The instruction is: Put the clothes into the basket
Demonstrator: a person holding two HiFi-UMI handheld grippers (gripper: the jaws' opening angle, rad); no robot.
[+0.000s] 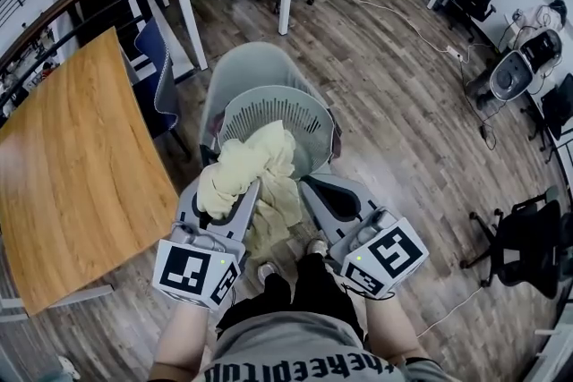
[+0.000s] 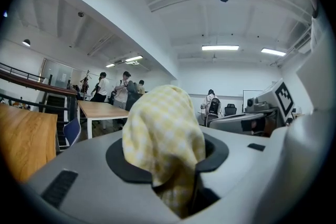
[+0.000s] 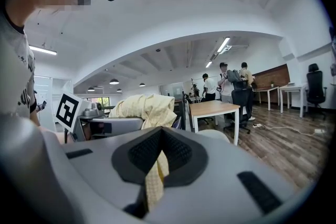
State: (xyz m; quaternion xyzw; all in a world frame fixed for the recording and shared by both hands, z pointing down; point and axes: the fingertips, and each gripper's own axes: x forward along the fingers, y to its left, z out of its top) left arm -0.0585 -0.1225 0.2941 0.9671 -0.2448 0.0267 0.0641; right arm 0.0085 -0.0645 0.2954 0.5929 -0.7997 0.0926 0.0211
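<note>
The left gripper [image 1: 229, 199] clamps a thick bunch of the yellow checked garment [image 1: 257, 158]. The right gripper [image 1: 311, 185] pinches a thin fold of it, with its jaws almost together. The garment hangs between both tools, over the grey laundry basket [image 1: 300, 106] just ahead of them.

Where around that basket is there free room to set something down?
The long wooden table on the left is bare. So is the floor between the basket and the black office chair. The basket's mouth is crowded: yellow cloth, left tongs, right tongs.
</note>
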